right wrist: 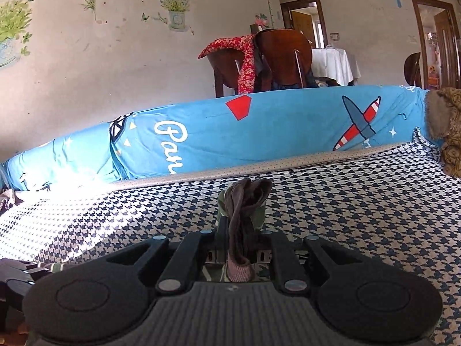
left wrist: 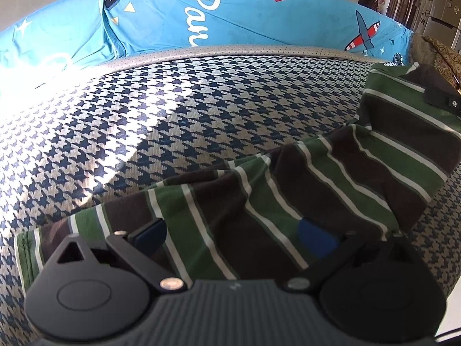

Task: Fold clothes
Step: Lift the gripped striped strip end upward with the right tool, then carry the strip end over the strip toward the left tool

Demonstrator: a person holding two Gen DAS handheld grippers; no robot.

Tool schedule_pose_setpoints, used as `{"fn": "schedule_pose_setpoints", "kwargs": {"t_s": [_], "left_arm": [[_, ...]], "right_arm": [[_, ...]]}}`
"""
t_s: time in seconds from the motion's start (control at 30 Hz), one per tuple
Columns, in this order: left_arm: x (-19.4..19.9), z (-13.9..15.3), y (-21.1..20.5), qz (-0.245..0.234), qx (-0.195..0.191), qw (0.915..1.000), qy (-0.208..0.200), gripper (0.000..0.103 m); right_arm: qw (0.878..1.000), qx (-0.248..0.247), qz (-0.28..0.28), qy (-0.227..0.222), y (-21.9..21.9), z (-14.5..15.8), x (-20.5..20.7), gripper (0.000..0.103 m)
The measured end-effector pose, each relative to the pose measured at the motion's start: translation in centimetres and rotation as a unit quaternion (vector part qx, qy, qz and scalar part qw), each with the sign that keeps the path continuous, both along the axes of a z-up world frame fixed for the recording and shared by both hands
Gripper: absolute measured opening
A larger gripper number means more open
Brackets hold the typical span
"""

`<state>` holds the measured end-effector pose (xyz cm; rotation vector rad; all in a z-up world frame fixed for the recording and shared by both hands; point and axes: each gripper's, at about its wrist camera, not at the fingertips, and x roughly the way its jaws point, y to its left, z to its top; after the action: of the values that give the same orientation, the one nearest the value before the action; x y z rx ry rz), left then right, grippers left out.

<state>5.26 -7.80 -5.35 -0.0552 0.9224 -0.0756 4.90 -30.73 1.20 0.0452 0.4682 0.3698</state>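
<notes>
One striped shirt (left wrist: 302, 178), banded in green, dark brown and white, lies on a bed (left wrist: 173, 121) covered with a navy-and-white houndstooth mat. From the left wrist view the shirt runs from the near edge of the bed, just under the camera, away toward the right side, rumpled along its upper edge, with one hemmed end at the near left.

The left gripper (left wrist: 234, 235) sits low over the near part of the shirt with its jaws wide apart; two blue fingertips (left wrist: 317, 236) show, one on each side, and striped cloth fills the space between them. It holds nothing.

The right gripper (right wrist: 240, 230) has its jaws drawn together, clamped on a bunched fold of the shirt (right wrist: 242, 210); the brownish cloth stands up in a crumpled tuft between them, with a little green beside it. That same gripper appears as a black piece (left wrist: 440, 92) at the far right end of the shirt in the left wrist view.

Along the far edge of the bed lies one long blue bolster (right wrist: 259, 127) printed with white script, one red shape and one aeroplane. Behind it stand two wooden chairs (right wrist: 285, 57), one draped with a red patterned cloth (right wrist: 245, 57).
</notes>
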Motion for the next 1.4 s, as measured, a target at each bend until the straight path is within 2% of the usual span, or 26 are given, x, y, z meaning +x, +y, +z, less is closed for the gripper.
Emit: {"fn": "schedule_pose_setpoints", "kwargs": {"t_s": [0.4,0.7,0.87,0.93,1.0,1.17,1.27,1.4], "left_arm": [[-0.1,0.1,0.0,0.003,-0.004,1.0,0.0,0.102],[-0.1,0.1,0.3,0.01,-0.007,0.9999,0.0,0.102],[-0.1,0.2,0.5,0.013,-0.013,0.9998,0.003,0.102],[-0.1,0.2,0.5,0.013,-0.015,0.9998,0.005,0.102],[-0.1,0.2,0.5,0.012,-0.016,0.9998,0.005,0.102],[-0.3,0.4,0.4,0.012,-0.014,0.9998,0.001,0.102],[-0.4,0.7,0.6,0.015,-0.017,0.9997,-0.003,0.102],[-0.5,1.0,0.8,0.019,-0.021,0.9996,-0.007,0.102]], "right_arm": [[0.996,-0.03,0.081,0.005,2.8,-0.8,-1.0,0.012],[0.978,-0.13,0.163,0.023,7.5,-4.3,-2.4,0.012],[0.967,-0.167,0.183,0.051,8.5,-6.5,-2.3,0.016],[0.966,-0.177,0.184,0.049,8.7,-7.0,-2.5,0.019],[0.966,-0.178,0.183,0.049,8.8,-7.0,-2.6,0.021],[0.966,-0.143,0.202,0.079,8.2,-5.5,-2.5,0.035],[0.964,-0.126,0.215,0.088,7.7,-4.3,-2.8,0.035],[0.975,-0.098,0.186,0.07,6.7,-2.6,-3.1,0.035]]}}
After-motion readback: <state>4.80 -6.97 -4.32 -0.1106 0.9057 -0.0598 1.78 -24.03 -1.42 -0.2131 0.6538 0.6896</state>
